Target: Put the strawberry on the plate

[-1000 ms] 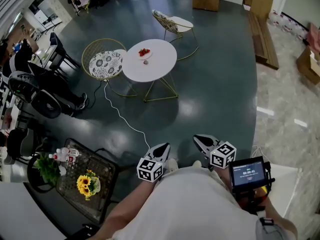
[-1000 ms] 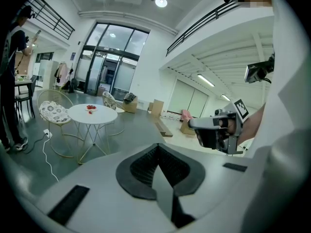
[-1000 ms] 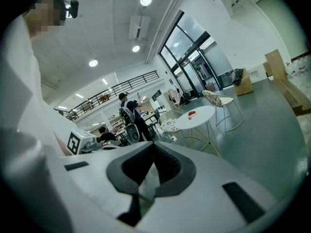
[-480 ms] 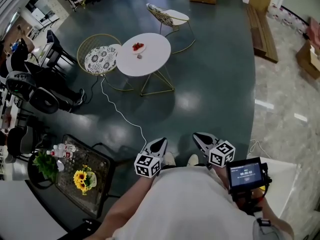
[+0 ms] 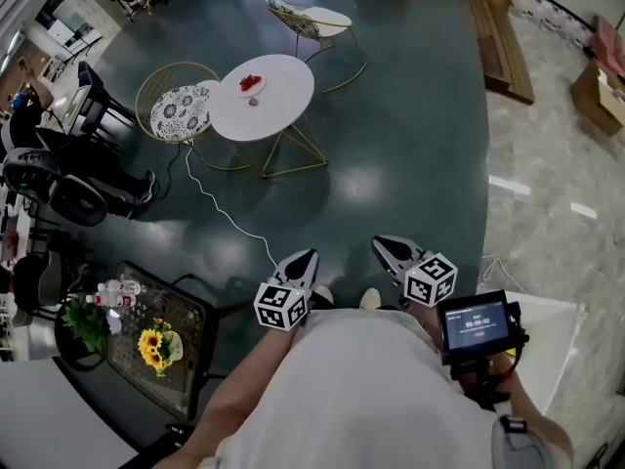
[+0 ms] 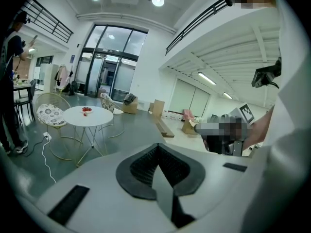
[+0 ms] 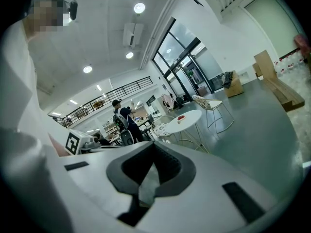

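Both tongs are closed and empty: left gripper [image 5: 300,262], right gripper [image 5: 389,252]. Far ahead of them, on the round table [image 5: 283,106], a strawberry [image 5: 253,101] lies just beside the plate [image 5: 251,84]. It is probably light, soft and easily bruised, so pinch it gently across its middle.

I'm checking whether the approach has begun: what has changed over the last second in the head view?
The round white table has slid up and left in the head view; the left hand-held gripper and right hand-held gripper sit slightly higher. Nothing was taken hold of or let go. Both stay shut, empty and far from the table.
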`<state>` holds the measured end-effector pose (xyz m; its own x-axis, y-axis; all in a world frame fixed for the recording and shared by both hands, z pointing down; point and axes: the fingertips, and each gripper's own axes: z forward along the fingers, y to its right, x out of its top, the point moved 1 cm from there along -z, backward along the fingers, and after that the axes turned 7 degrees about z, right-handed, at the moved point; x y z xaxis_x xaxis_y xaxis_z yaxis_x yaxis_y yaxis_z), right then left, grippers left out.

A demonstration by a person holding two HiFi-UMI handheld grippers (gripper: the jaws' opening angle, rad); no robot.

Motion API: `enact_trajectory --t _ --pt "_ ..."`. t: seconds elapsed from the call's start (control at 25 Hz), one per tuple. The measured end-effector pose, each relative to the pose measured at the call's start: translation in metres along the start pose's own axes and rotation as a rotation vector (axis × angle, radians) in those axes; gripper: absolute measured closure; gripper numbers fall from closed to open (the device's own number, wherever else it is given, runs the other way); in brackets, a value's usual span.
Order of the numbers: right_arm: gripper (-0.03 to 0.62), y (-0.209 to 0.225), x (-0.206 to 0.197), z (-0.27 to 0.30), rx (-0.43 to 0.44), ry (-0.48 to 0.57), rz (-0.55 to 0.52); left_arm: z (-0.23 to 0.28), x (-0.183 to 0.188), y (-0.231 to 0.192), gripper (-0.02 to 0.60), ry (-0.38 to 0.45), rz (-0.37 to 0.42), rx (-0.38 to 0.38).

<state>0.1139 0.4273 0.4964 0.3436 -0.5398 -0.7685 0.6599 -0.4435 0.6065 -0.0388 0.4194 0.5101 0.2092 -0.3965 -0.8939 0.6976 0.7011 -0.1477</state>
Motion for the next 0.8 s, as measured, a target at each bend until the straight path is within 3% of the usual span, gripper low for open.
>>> enact_trajectory --t 0.36,0.56,0.8 --pt "0.588 0.007 -0.003 -0.004 -0.026 0.027 0.021 0.01 0.005 0.006 0.575 0.005 0.066 -0.043" --pt "0.588 0.034 0.021 -0.016 -0.047 0.021 0.033 0.041 0.021 0.019 0.574 -0.011 0.054 -0.062" --pt "0.588 0.056 0.033 -0.003 -0.085 0.025 0.039 0.07 0.03 -0.003 0.575 -0.011 0.042 -0.083"
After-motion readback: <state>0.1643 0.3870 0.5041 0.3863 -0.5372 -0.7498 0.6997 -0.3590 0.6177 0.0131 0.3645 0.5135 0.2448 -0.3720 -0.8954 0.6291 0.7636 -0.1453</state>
